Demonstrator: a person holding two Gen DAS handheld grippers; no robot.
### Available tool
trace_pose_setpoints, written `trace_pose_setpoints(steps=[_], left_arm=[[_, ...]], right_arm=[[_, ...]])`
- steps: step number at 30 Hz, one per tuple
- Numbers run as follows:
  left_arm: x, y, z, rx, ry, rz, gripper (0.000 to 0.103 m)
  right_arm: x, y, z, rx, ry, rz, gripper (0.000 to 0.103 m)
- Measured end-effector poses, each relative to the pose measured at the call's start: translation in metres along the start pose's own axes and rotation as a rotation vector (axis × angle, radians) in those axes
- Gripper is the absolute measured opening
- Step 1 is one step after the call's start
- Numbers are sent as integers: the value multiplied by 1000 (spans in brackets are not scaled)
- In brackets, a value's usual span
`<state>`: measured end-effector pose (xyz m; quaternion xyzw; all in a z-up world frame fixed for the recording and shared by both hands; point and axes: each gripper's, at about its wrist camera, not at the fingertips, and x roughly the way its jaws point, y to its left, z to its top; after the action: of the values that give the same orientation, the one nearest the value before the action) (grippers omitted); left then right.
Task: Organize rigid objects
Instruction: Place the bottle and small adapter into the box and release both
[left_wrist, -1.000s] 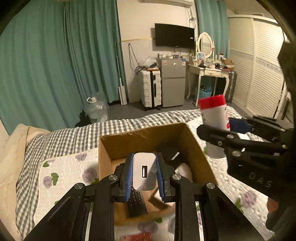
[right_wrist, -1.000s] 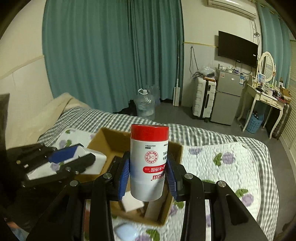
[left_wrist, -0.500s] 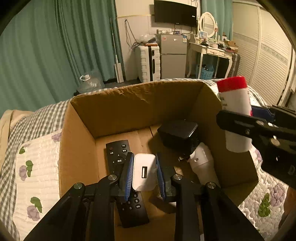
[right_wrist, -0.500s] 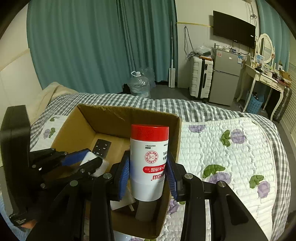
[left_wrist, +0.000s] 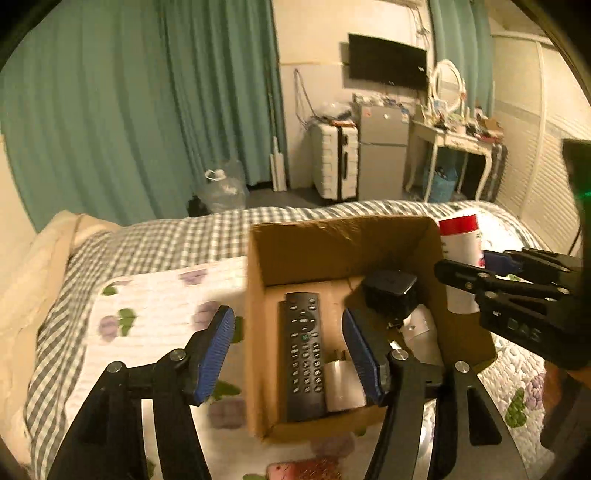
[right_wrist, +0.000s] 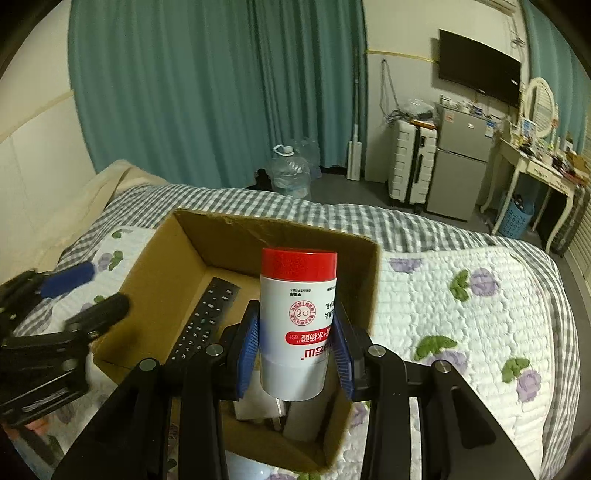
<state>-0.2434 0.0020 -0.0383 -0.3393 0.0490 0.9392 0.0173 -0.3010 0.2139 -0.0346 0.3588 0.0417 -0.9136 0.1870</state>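
Bottle upright, clamped in right gripper jaws above box; left gripper jaws spread wide, empty, over remote.

You see a matt brown cardboard box, a glossy white plastic bottle with smooth red cap, a matt black plastic remote, and a quilted cloth bedspread.

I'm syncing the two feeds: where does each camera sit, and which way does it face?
Left wrist: on the left gripper, looking past its open fingers into the cardboard box; the right gripper shows at right.
Right wrist: on the right gripper, facing the red-capped bottle it grips over the box; the left gripper shows at left.
Shared: box, remote control, bottle, bed.
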Motion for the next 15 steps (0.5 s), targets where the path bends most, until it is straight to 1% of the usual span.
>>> trace_pose_setpoints(steps=[1,4,7,9,12,13,14,15], left_arm=[[-2,3,-1,-10,-6,1,65],[-5,15,-11,-45,-13,-35,65],[3,16,-17,-41,0,-25,65],[8,17,-21,-37,3,-18,65],[10,23,-27,-52,10,-31,65],[9,26,-29,-58,12,-35,65],[8,26,-29,-63,13,-40,65],[5,28,-29,-65,8,-44,65]], right_arm=[[3,4,1,-9,2,1,36],[23,16,2,-39,17,4,36],[44,26,2,-61,39,14,36],[58,29,-2,-54,56,26,37],[69,29,-4,-41,72,19,37],[69,29,-4,-42,69,15,46],[67,28,-4,-41,57,10,68],[65,28,-4,-39,52,10,78]])
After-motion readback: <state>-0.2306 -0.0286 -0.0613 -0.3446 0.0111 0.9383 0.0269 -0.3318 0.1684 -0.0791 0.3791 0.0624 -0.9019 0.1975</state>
